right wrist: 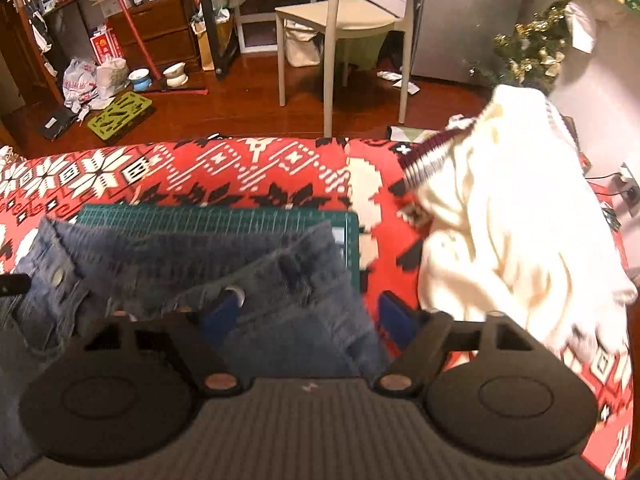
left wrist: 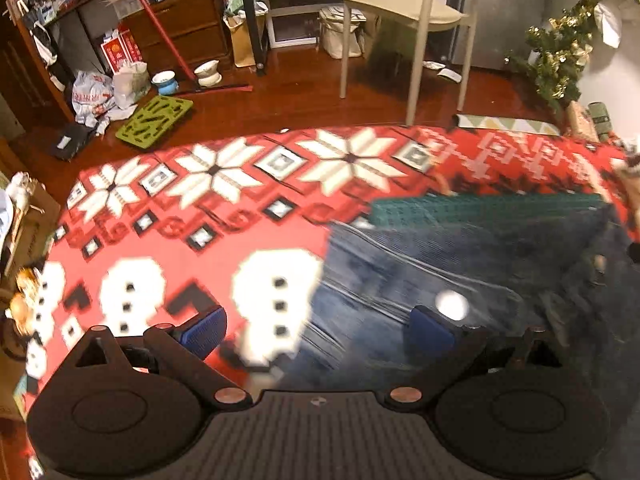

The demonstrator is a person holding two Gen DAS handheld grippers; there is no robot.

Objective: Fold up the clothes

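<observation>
Warm, dim indoor light, reddish cast. Glare streaks the wooden floor (left wrist: 280, 96) toward twelve o'clock. The jeans (left wrist: 440, 264) smear with motion blur; the far room stays sharper. Fisheye bending curves both views, corners dark.

Glossy red-brown wood floor (right wrist: 248, 112), pale chair (right wrist: 344, 16), dark wooden drawers (right wrist: 156, 36), small decorated tree (left wrist: 560, 56), cluttered corner.

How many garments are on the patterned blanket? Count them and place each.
2. The blue jeans lie on the green cutting mat; the cream sweater is heaped to their right. Others may be out of view.
</observation>
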